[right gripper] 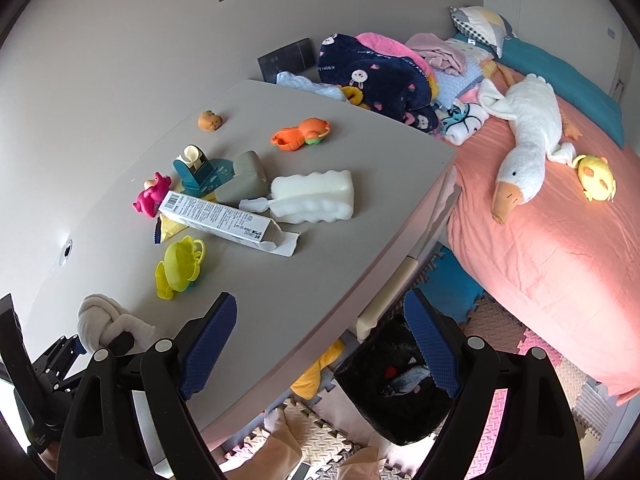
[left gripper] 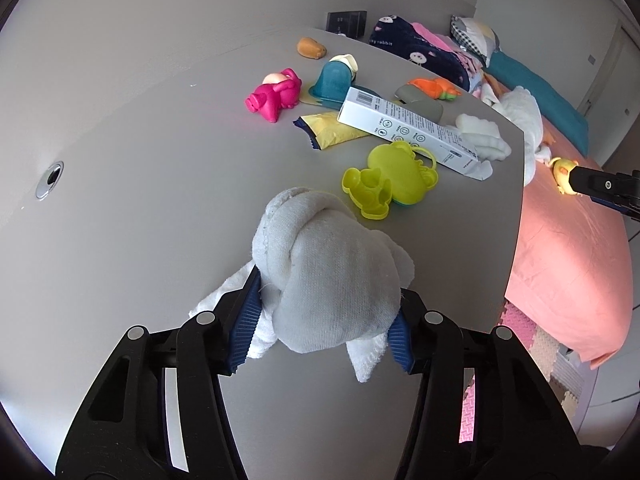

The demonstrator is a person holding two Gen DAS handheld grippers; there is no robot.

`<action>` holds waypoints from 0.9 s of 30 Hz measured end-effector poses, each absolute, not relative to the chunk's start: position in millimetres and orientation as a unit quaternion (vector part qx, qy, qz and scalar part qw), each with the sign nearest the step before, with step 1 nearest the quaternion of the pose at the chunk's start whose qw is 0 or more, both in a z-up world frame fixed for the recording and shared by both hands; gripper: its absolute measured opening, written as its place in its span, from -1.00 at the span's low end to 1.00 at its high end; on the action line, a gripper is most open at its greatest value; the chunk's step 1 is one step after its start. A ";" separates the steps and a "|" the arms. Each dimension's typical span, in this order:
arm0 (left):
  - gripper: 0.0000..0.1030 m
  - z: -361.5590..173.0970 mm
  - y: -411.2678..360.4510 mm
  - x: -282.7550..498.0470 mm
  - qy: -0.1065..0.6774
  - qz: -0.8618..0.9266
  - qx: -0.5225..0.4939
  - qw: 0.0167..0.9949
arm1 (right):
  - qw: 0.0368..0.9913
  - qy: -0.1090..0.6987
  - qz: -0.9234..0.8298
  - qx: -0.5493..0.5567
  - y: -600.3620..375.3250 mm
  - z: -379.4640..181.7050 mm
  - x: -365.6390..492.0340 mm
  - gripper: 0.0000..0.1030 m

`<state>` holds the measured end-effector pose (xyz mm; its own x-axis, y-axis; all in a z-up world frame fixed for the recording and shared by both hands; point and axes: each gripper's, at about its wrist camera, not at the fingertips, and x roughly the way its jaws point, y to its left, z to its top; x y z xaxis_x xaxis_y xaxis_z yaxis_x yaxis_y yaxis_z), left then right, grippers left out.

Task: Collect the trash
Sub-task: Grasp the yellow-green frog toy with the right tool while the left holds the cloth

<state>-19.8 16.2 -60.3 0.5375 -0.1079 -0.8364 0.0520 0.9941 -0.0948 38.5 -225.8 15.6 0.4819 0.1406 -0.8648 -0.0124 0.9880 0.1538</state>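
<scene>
White knotted towel [left gripper: 328, 276] clamped left — only right view shows black bin [right gripper: 400, 384].

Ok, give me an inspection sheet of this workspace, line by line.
Surface: grey table, its right edge beside the bed.
Job's things: white knotted cloth in the left gripper; opened white carton; yellow wrapper partly under it; black bin on the floor, below the table edge.
Clutter: pink toy, yellow-green toy, orange toy, white sponge.
Grippers: left gripper shut on the cloth; right gripper open, holding nothing, above the table edge and bin.
Cables: nothing seen.
Surroundings: pink bed with plush goose; foam floor mats.
</scene>
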 end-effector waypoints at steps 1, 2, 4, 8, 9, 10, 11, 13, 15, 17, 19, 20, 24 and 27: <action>0.04 -59.1 20.7 -19.6 0.478 -0.043 -0.032 0.877 | 0.858 0.508 0.048 0.062 -221.7 15.0 39.8 0.67; 0.04 -57.8 24.9 -19.6 0.477 -0.041 -0.034 0.877 | 0.857 0.509 0.051 0.060 -217.1 14.2 41.4 0.67; 0.04 -55.4 33.4 -20.6 0.474 -0.036 -0.037 0.879 | 0.855 0.512 0.058 0.056 -208.2 12.9 44.6 0.67; 0.04 -52.1 48.4 -22.3 0.472 -0.025 -0.043 0.880 | 0.852 0.516 0.070 0.050 -191.9 9.8 50.6 0.67; 0.04 -51.8 51.9 -23.1 0.472 -0.022 -0.045 0.880 | 0.851 0.517 0.074 0.048 -187.6 8.7 52.2 0.67; 0.04 -51.0 56.1 -24.4 0.471 -0.019 -0.047 0.881 | 0.850 0.518 0.077 0.047 -183.6 7.6 53.7 0.67; 0.04 -49.9 60.2 -25.9 0.470 -0.015 -0.049 0.881 | 0.850 0.519 0.080 0.047 -179.1 6.2 55.2 0.67; 0.04 -47.1 68.8 -28.1 0.468 -0.010 -0.052 0.882 | 0.848 0.521 0.088 0.046 -171.5 2.7 57.4 0.67; 0.04 -43.9 77.0 -30.5 0.464 -0.002 -0.054 0.884 | 0.845 0.524 0.096 0.046 -163.0 -1.1 60.7 0.67; 0.04 -40.9 85.3 -32.0 0.462 0.006 -0.057 0.885 | 0.842 0.527 0.105 0.046 -153.6 -5.5 63.2 0.67; 0.05 -38.8 93.5 -33.6 0.461 0.012 -0.060 0.885 | 0.839 0.531 0.110 0.045 -144.3 -10.1 65.4 0.67; 0.05 -38.0 97.5 -34.2 0.461 0.014 -0.061 0.885 | 0.837 0.534 0.113 0.044 -139.6 -12.5 67.0 0.67; 0.05 -37.6 111.1 -36.3 0.463 0.024 -0.065 0.884 | 0.832 0.540 0.120 0.040 -124.8 -19.5 73.2 0.67; 0.06 -37.1 119.7 -37.9 0.463 0.027 -0.072 0.883 | 0.829 0.543 0.126 0.042 -116.2 -26.1 78.7 0.67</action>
<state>-37.9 119.7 -37.1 0.5696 -0.0181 -0.8218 -0.1145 0.9883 -0.1011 78.7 -116.2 -26.1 0.3774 0.2549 -0.8903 -0.1636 0.9646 0.2068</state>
